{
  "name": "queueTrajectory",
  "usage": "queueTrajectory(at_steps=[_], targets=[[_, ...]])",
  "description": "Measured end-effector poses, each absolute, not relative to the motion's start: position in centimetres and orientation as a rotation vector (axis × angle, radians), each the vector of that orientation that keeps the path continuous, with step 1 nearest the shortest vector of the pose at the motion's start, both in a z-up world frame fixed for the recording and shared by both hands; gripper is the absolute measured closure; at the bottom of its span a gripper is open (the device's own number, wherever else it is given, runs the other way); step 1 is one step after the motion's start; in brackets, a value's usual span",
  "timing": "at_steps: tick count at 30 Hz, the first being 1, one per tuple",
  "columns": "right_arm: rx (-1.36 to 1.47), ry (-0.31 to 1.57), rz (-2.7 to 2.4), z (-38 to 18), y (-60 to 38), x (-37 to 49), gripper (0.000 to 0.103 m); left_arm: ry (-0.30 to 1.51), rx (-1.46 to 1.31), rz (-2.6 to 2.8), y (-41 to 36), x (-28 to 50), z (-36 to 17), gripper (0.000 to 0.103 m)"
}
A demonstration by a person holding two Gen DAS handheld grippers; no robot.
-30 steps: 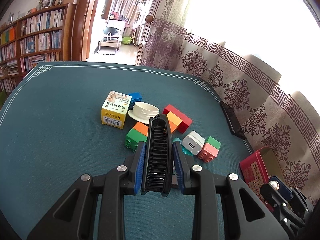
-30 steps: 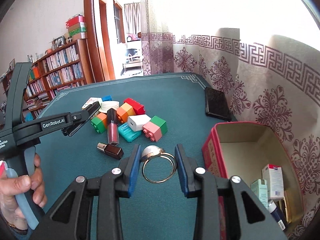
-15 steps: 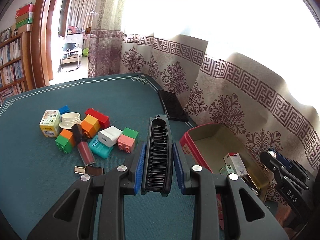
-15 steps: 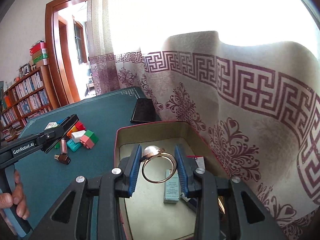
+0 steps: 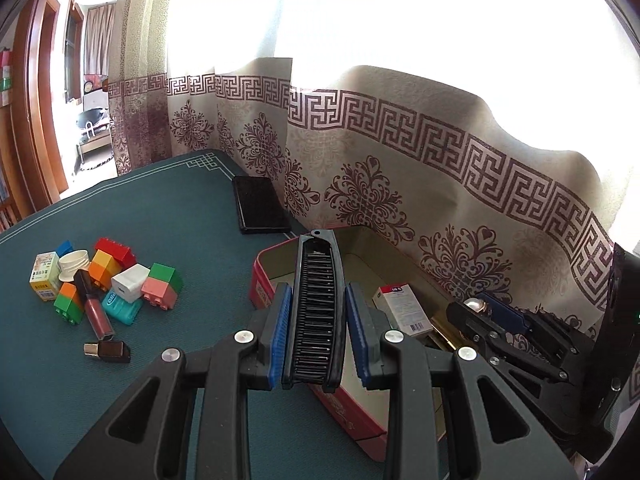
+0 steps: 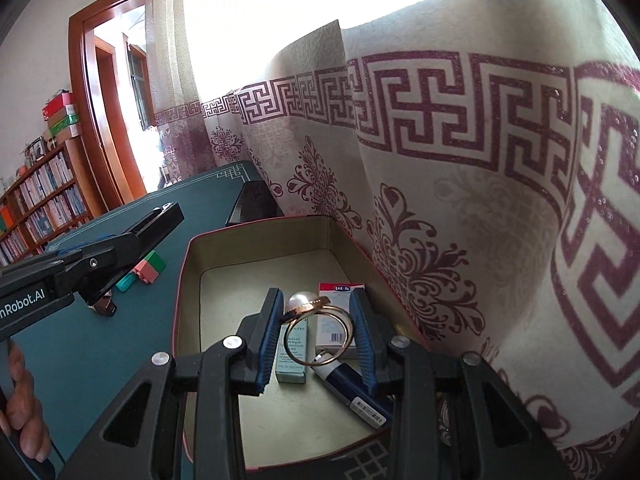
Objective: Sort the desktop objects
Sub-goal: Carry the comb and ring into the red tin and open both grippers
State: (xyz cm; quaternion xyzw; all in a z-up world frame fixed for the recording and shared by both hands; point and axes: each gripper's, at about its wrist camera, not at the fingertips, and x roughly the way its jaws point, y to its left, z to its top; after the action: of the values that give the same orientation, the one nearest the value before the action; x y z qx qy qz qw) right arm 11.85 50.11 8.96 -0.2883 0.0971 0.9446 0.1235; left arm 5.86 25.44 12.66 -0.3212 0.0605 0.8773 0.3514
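Note:
My left gripper is shut on a black folding comb, which sticks out forward over the near-left wall of the red tin box. My right gripper is shut on a gold bangle with a pearl and hangs over the inside of the same tin box. In the box lie a teal carton, a white carton with a red band and a dark blue tube. The left gripper with the comb shows at the left of the right wrist view.
On the green table mat lie coloured toy bricks, a white charger, a lip gloss, a dark cap, a white jar lid, a small yellow carton and a black phone. A patterned curtain hangs right behind the box.
Both grippers have swung right, away from the pile of bricks, and now stand over the red tin box. Each still holds its object; the jaws have not moved.

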Motion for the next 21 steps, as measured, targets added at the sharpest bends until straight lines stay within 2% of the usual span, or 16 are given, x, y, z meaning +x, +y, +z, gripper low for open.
queueTrajectory(at_steps=[4, 6, 7, 8, 9, 10, 21], targets=[[-0.843, 0.287, 2.753, 9.0, 50.5, 12.3, 0.065, 0.172, -0.823, 2.267, 26.4, 6.6, 12.8, 0.073], [-0.851, 0.29, 2.75, 9.0, 50.6, 12.4, 0.063, 0.177, -0.851, 2.248, 26.7, 6.5, 12.8, 0.065], [-0.856, 0.293, 2.747, 8.9, 50.7, 12.5, 0.054, 0.177, -0.869, 2.238, 26.8, 6.5, 12.7, 0.046], [-0.857, 0.299, 2.744, 8.9, 50.8, 12.5, 0.033, 0.175, -0.881, 2.235, 26.9, 6.4, 12.6, 0.03], [-0.852, 0.307, 2.745, 8.9, 50.9, 12.5, 0.023, 0.166, -0.875, 2.24, 26.7, 6.5, 12.6, 0.027], [-0.84, 0.313, 2.748, 8.9, 50.9, 12.7, 0.016, 0.157, -0.864, 2.25, 26.4, 6.6, 12.7, 0.026], [-0.825, 0.315, 2.755, 9.3, 49.8, 12.6, 0.016, 0.036, -0.927, 2.307, 22.8, 4.4, 12.5, 0.025]])
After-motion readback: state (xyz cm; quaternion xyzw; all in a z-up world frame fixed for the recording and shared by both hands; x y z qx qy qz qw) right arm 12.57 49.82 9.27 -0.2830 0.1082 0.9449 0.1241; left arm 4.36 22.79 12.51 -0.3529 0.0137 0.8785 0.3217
